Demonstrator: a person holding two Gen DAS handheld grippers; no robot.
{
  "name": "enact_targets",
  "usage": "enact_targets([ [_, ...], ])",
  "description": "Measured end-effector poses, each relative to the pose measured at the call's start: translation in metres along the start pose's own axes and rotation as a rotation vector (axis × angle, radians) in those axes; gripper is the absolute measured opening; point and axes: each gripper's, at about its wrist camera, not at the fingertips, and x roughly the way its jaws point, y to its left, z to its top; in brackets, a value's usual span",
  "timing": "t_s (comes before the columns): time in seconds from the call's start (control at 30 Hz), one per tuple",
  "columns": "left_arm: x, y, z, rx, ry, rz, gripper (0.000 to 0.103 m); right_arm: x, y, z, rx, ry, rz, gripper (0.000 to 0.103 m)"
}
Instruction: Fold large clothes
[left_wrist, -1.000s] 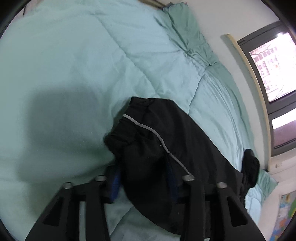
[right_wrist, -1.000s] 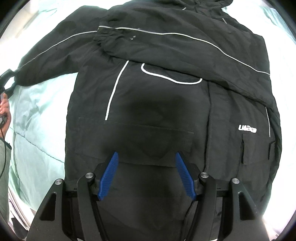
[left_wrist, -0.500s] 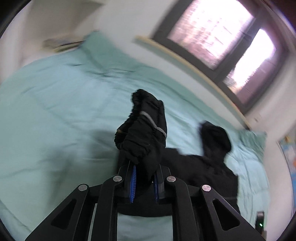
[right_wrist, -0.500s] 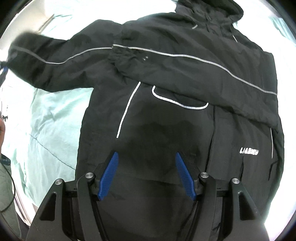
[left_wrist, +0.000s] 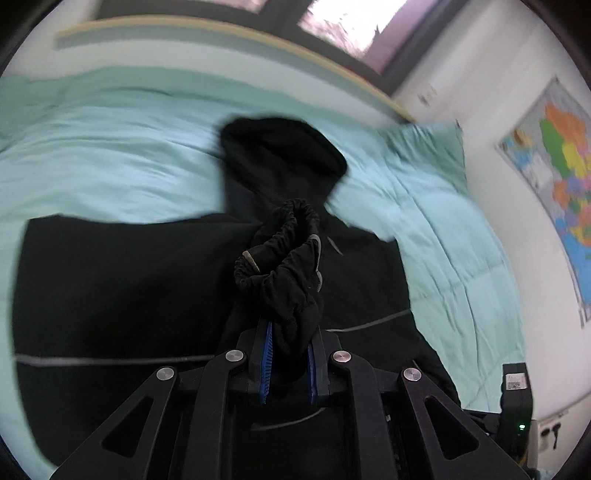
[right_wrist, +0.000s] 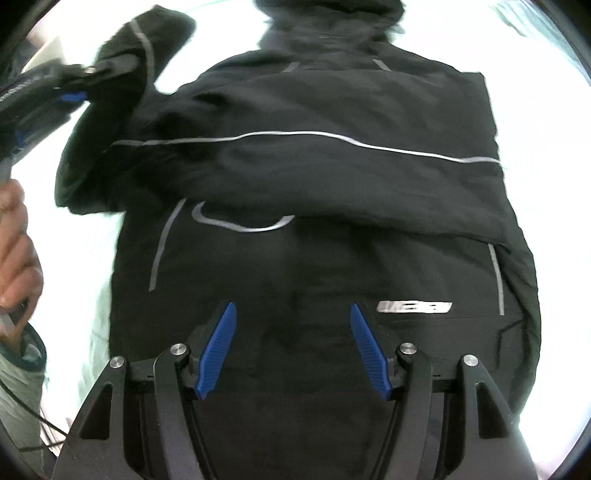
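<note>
Your left gripper (left_wrist: 288, 360) clamped sleeve cuff (left_wrist: 284, 254) at frame center, raised above black jacket (right_wrist: 314, 192) spread on green quilt (left_wrist: 110, 166), likely to fold sleeve across chest. Your right gripper (right_wrist: 291, 347), fingers apart, hovered over hem, empty.

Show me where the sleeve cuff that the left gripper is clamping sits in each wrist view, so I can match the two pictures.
Left wrist view: the sleeve cuff is at centre, bunched between the shut fingers of the left gripper.
Right wrist view: the same cuff is at upper left, lifted above the jacket; the right gripper is open at the bottom.
Shared landmark: the jacket's hood, at the top of both.
</note>
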Motion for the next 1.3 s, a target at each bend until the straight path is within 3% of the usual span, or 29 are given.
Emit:
enact_targets([
  [0.2, 0.088, -0.023, 0.002, -0.024, 0.153, -0.053, 0.02, 0.011, -0.049, 0.016, 0.064, 0.008, -0.005, 0.067],
  [0.23, 0.096, -0.021, -0.002, -0.042, 0.179, -0.061, 0.026, 0.012, -0.053, 0.019, 0.067, 0.008, -0.007, 0.067],
  [0.27, 0.105, -0.017, -0.006, -0.07, 0.212, -0.084, 0.04, 0.014, -0.058, 0.022, 0.068, 0.007, -0.008, 0.067],
  [0.33, 0.131, -0.003, -0.014, -0.178, 0.309, -0.212, 0.057, 0.018, -0.064, 0.031, 0.07, 0.004, -0.007, 0.067],
  [0.37, 0.141, 0.005, -0.02, -0.236, 0.351, -0.271, 0.059, 0.019, -0.065, 0.034, 0.07, 0.001, -0.005, 0.067],
  [0.43, 0.147, 0.011, -0.026, -0.264, 0.4, -0.306, 0.059, 0.019, -0.066, 0.046, 0.066, -0.015, 0.004, 0.067],
  [0.57, 0.113, -0.002, -0.023, -0.176, 0.36, -0.262, 0.062, 0.017, -0.062, 0.073, 0.066, -0.06, 0.074, 0.067],
  [0.7, 0.06, -0.004, -0.015, -0.128, 0.262, -0.242, 0.07, 0.032, -0.048, 0.109, 0.076, -0.088, 0.16, 0.067],
  [0.87, 0.006, 0.023, -0.015, -0.178, 0.168, -0.201, 0.072, 0.067, -0.04, 0.143, 0.129, -0.06, 0.231, 0.067],
  [1.0, -0.016, 0.039, -0.017, -0.185, 0.126, -0.105, 0.073, 0.096, -0.025, 0.161, 0.139, -0.002, 0.299, 0.064],
  [1.03, -0.019, 0.041, -0.018, -0.184, 0.123, -0.084, 0.072, 0.098, -0.02, 0.162, 0.127, -0.004, 0.293, 0.046],
  [1.13, -0.023, 0.046, -0.02, -0.178, 0.1, -0.008, 0.072, 0.076, -0.006, 0.158, 0.06, -0.073, 0.26, 0.032],
  [1.3, -0.036, 0.056, -0.006, -0.177, 0.034, 0.036, 0.072, -0.01, -0.015, 0.144, -0.039, -0.278, 0.091, 0.029],
])
